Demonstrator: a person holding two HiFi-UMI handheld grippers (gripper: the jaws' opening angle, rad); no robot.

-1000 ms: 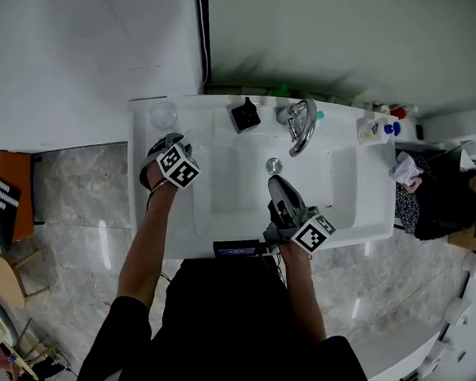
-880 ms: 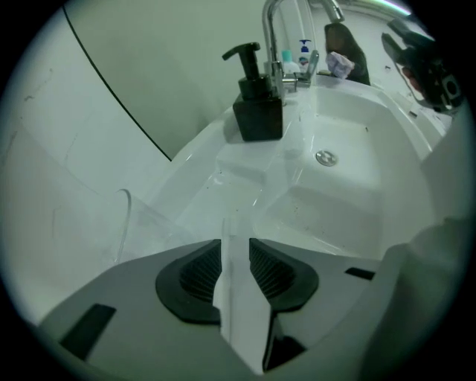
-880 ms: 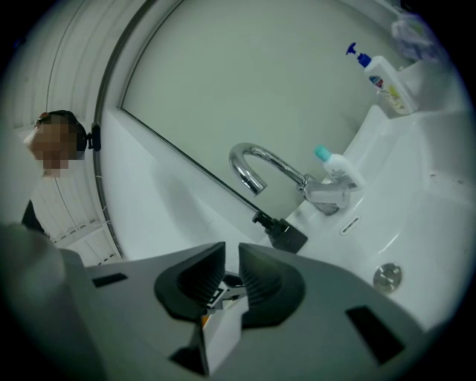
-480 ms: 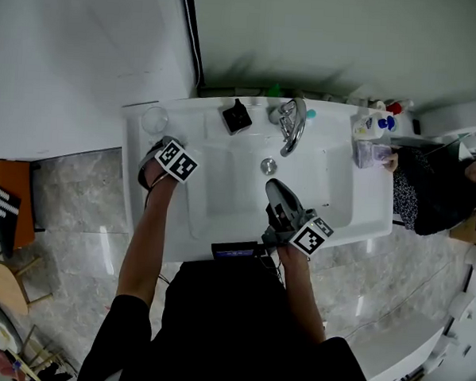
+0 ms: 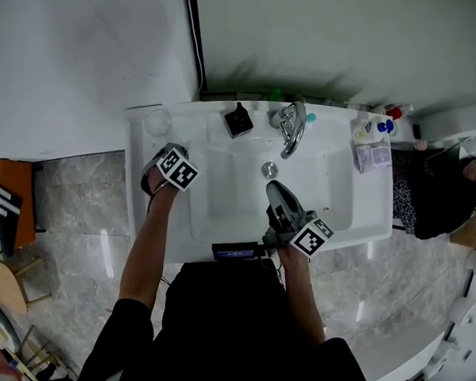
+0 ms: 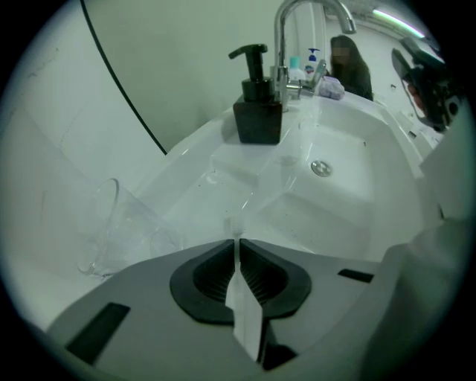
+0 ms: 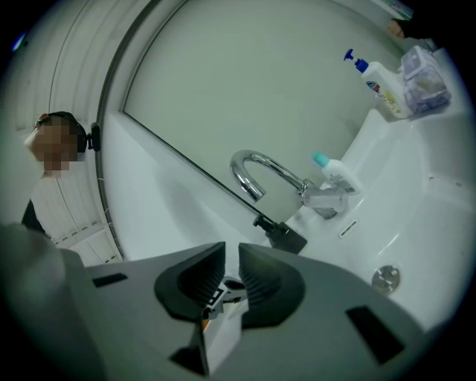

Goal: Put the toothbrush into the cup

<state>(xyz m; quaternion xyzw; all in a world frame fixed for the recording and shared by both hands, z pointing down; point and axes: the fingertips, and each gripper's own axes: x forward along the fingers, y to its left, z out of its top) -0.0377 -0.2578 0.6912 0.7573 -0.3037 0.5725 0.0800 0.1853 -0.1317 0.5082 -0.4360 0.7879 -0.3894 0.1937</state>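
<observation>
My left gripper (image 5: pixel 149 179) points steeply down at the left rim of the white sink (image 5: pixel 340 223). Its jaws have just been closing, and its pads now press on a thin, clear toothbrush handle (image 6: pixel 236 227) that pokes out ahead of my left gripper (image 6: pixel 236 242). The clear glass cup (image 5: pixel 157 122) stands at the sink's back left corner; in the left gripper view the cup (image 6: pixel 111 223) is just left of the jaws. My right gripper (image 5: pixel 275 188) hangs level over the basin, and in its own view my right gripper (image 7: pixel 231 260) has jaws a narrow gap apart with nothing held.
A black soap dispenser (image 5: pixel 238 120) and a chrome faucet (image 5: pixel 291 129) stand along the back rim, with the drain (image 5: pixel 269 170) below them. Several bottles (image 5: pixel 376 129) crowd the right rim. Another person (image 5: pixel 437 196) stands beside the sink's right end.
The left gripper's jaws have drawn together at the sink's left rim, staying in about the same place. The right gripper has not moved.
</observation>
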